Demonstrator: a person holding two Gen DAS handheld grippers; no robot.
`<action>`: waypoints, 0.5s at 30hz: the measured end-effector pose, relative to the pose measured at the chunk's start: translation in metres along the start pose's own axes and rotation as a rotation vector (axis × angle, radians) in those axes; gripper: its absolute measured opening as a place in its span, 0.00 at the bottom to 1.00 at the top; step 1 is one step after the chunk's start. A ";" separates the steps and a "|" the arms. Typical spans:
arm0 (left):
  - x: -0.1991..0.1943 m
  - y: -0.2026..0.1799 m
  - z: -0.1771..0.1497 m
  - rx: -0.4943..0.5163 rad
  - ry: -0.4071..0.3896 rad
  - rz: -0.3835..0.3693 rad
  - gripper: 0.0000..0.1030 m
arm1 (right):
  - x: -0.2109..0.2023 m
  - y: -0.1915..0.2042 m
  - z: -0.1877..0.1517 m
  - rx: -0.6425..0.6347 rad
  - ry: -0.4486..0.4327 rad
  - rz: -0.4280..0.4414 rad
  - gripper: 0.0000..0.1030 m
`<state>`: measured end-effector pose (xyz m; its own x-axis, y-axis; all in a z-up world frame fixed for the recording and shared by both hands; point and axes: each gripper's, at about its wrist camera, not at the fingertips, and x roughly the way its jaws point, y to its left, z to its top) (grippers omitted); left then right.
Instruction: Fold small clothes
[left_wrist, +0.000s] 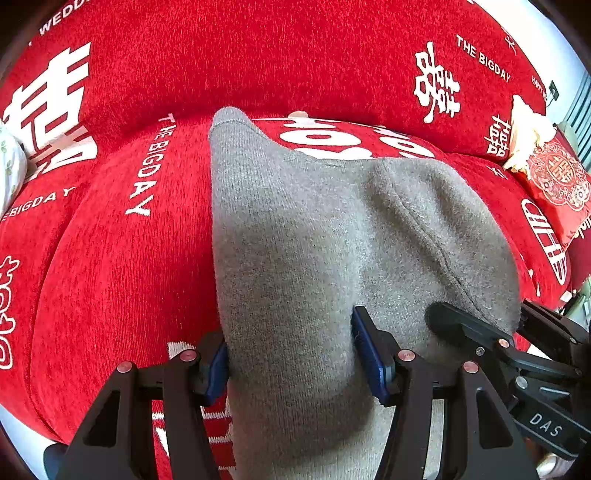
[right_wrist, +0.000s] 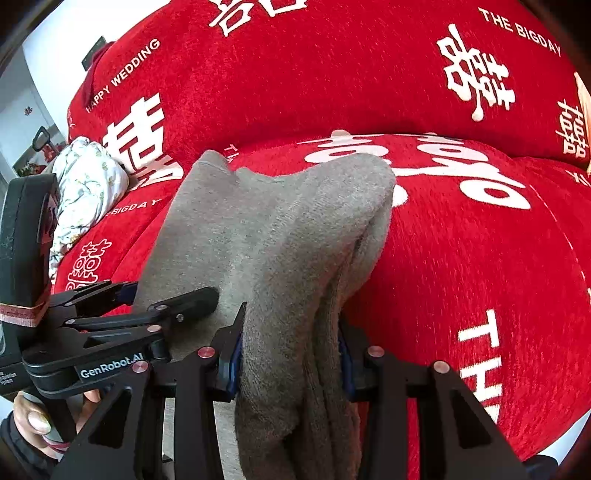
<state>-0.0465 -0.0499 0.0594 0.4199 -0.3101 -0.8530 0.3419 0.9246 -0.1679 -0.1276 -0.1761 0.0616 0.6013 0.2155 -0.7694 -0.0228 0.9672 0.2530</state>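
left wrist: close, facing sofa (left_wrist: 110, 258) back | right wrist: close, likewise | shared: grey garment (left_wrist: 295, 240), probably same cushion

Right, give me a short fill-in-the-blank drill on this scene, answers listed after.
1. Both grippers are gripping a ____ sock.
2. The sofa cover under it is ____ with white lettering.
3. The right gripper is closed on the sock's ____ edge.
4. The left gripper has ____ finger pads.

Answers: grey; red; right; blue
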 end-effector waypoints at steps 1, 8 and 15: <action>0.000 -0.001 -0.001 0.003 -0.002 0.001 0.59 | 0.000 -0.001 0.000 0.004 0.001 0.003 0.42; 0.000 0.000 -0.004 0.007 -0.007 -0.008 0.59 | 0.007 -0.015 -0.001 0.027 0.027 0.033 0.42; 0.002 0.001 -0.007 0.010 -0.014 -0.007 0.62 | 0.011 -0.020 -0.003 0.030 0.038 0.042 0.44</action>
<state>-0.0510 -0.0484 0.0545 0.4295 -0.3193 -0.8447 0.3528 0.9204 -0.1686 -0.1224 -0.1926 0.0462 0.5694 0.2613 -0.7794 -0.0233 0.9529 0.3025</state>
